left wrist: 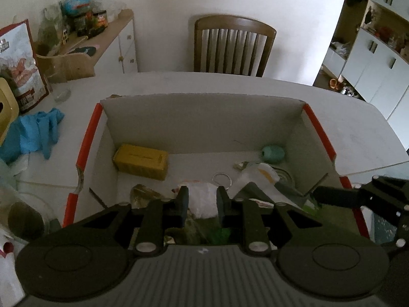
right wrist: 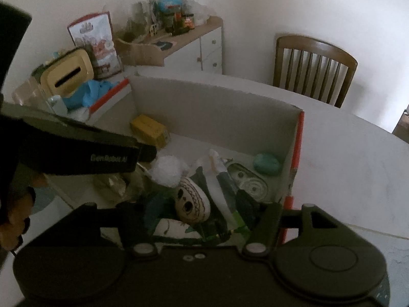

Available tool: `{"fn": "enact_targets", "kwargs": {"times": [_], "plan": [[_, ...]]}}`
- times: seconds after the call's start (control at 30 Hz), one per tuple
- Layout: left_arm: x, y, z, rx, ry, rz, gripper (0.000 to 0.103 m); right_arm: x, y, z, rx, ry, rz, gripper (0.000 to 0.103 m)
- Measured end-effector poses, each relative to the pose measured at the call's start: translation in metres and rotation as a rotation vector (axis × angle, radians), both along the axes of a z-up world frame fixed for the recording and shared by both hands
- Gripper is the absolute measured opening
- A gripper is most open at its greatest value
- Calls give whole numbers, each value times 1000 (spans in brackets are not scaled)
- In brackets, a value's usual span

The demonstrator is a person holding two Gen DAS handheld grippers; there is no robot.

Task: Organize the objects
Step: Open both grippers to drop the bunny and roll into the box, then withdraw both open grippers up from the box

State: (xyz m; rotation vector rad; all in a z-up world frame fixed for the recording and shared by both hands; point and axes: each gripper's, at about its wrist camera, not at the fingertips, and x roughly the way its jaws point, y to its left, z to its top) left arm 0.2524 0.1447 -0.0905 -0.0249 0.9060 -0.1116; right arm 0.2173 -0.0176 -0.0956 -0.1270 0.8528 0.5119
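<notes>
A white cardboard box with red edges (left wrist: 87,138) (right wrist: 297,138) stands on the table and holds many objects. My left gripper (left wrist: 202,202) is inside it, shut on a fluffy white object (left wrist: 204,199) (right wrist: 166,170). My right gripper (right wrist: 196,217) is open over the box, its fingers either side of a white round toy with a black face (right wrist: 193,203). Also in the box are a yellow block (left wrist: 140,161) (right wrist: 149,130), a teal ball (left wrist: 273,153) (right wrist: 265,163), a metal ring (left wrist: 222,179) and a white sock (left wrist: 258,176).
Blue gloves (left wrist: 35,130) (right wrist: 87,93) and a cream tissue holder (right wrist: 67,74) lie left of the box. A printed bag (left wrist: 20,66) stands behind them. A wooden chair (left wrist: 232,46) is at the far side. A cluttered cabinet (left wrist: 112,33) stands at the wall.
</notes>
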Motion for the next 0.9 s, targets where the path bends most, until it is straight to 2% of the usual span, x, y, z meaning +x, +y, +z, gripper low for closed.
{"fn": "enact_targets", "kwargs": {"times": [0.33, 0.4, 0.43, 0.5, 0.67, 0.77, 0.9], "plan": [[-26, -7, 25, 9, -62, -1, 27, -18, -19, 26, 71, -54, -7, 74], [-33, -9, 31, 10, -80, -1, 31, -23, -24, 32, 91, -73, -9, 78], [-36, -9, 33, 10, -87, 1, 38, -25, -27, 36, 100, -79, -9, 79], [-43, -10, 38, 7, -107, 3, 59, -31, -31, 42, 113, -91, -3, 79], [-61, -15, 52, 15, -155, 0, 61, -45, -42, 54, 130, -125, 12, 81], [-70, -16, 60, 8, -175, 2, 69, -54, -49, 60, 139, -148, 17, 86], [-82, -19, 69, 1, -206, 5, 71, -65, -58, 67, 156, -168, 22, 89]]}}
